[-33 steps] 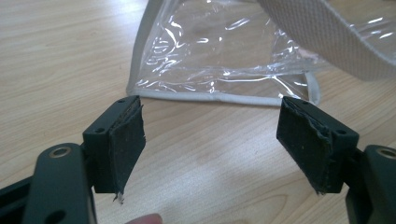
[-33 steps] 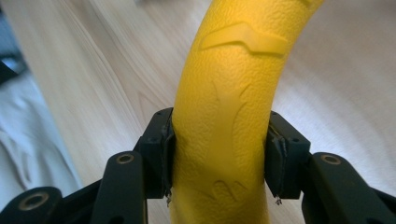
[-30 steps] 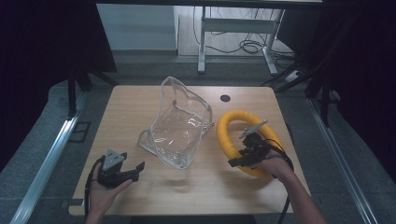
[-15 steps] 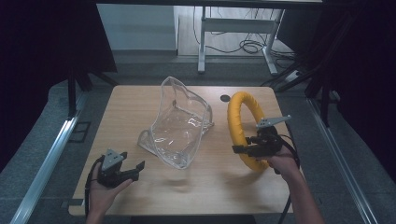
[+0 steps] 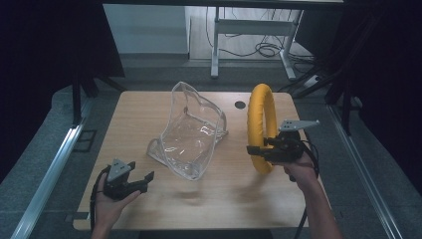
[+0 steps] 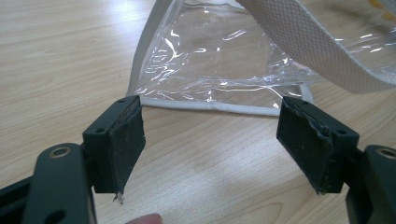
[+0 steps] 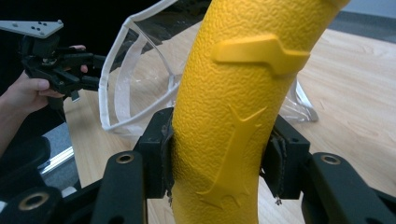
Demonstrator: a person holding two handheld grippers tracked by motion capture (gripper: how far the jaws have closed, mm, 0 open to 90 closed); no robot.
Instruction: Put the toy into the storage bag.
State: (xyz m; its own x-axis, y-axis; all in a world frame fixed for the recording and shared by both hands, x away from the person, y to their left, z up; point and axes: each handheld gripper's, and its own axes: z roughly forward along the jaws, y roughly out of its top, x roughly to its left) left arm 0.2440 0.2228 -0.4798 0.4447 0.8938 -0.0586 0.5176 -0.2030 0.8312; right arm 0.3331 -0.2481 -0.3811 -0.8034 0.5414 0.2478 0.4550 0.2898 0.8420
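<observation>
High view: we see right gripper (image 5: 258,151) holding yellow textured foam ring (image 5: 260,124) upright on edge over wooden bench (image 5: 144,112), beside clear plastic bag with white trim (image 5: 191,134); left gripper (image 5: 142,179) near bench's front-left.

Left gripper view: fingers (image 6: 122,144) spread wide, empty, bag's white webbing strap (image 6: 322,46) above.

Right gripper view: fingers (image 7: 161,149) pinching ring, raised fin moulding visible.

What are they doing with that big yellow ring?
A person holds a gripper in each hand at a wooden table. The right gripper is clamped on the yellow ring and holds it upright on edge. The left gripper is open and empty, near a clear plastic bag in the middle of the table.
</observation>
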